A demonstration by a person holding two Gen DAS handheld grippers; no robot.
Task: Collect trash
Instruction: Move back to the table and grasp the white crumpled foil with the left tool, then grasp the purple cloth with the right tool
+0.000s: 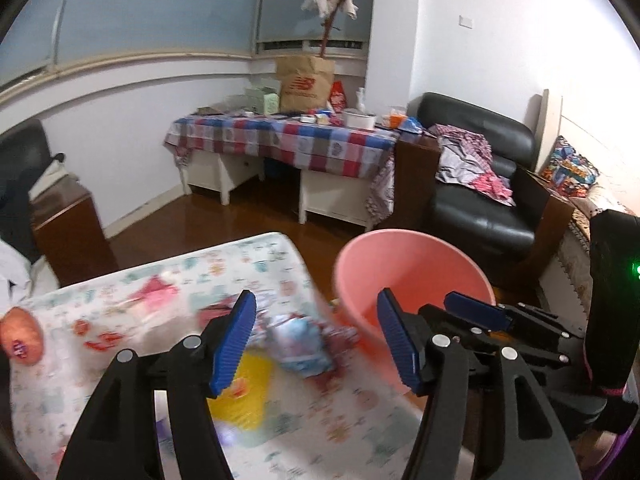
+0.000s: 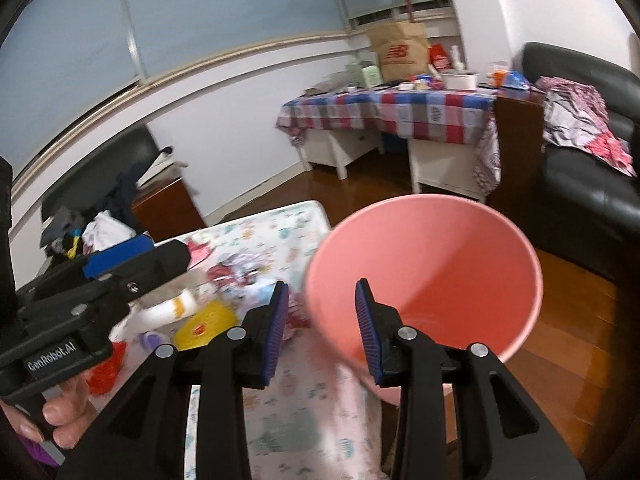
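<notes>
One pink bucket (image 2: 424, 276) sits at the bench's (image 1: 300, 432) 3 o'clock edge; several blurred wrappers (image 1: 300, 344) lie on the bench. The left hand-held gripper (image 1: 316, 344) hovers wide apart over the wrappers, empty. The right hand-held gripper (image 2: 322, 334) is apart at the bucket's rim, not clamped.

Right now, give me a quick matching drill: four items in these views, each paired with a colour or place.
Items:
1. bucket
2. flat wrapper
3. checked cloth
4. armchair

Descriptions:
A. black, with crumpled fabric lying on it
B. pink, at the table's edge, between the right tool's fingers
C. yellow, lying on the patterned table
D. red, blue and white, covering the far desk

Pairs: 1-B, 2-C, 3-D, 4-A
</notes>
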